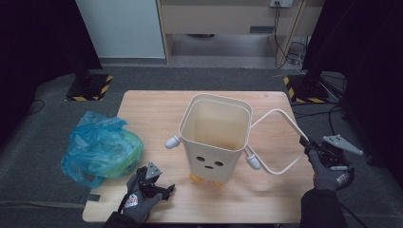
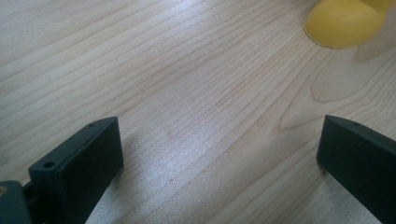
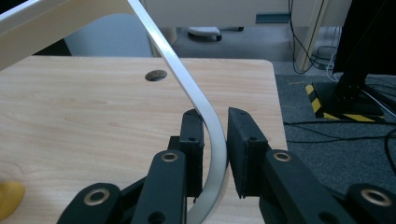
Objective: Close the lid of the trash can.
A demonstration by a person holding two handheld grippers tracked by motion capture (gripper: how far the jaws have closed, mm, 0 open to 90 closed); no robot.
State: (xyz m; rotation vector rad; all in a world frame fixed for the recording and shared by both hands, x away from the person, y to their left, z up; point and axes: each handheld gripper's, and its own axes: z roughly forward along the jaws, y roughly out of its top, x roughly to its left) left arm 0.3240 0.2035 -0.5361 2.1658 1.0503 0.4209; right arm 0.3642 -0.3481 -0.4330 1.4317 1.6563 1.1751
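Plastic, light and stiff: the cream square bin with a face [image 1: 215, 137] stands mid-table; right gripper [image 3: 215, 140] clamps its thin white hoop handle [image 3: 196, 98], the best hold. Left gripper [image 1: 164, 189] gapes empty near-left.

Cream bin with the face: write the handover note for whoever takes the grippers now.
Right gripper: shut on the thin white hoop handle of the cream plastic bin with a face, at the table's right edge.
Left gripper: open, low over the pale wooden table, holding nothing, in front of the bin's yellow feet.
Bin stands upright mid-table and looks empty. Crumpled blue plastic bag lies at the left edge, untouched.
Left, likely: fit the bag into the bin.
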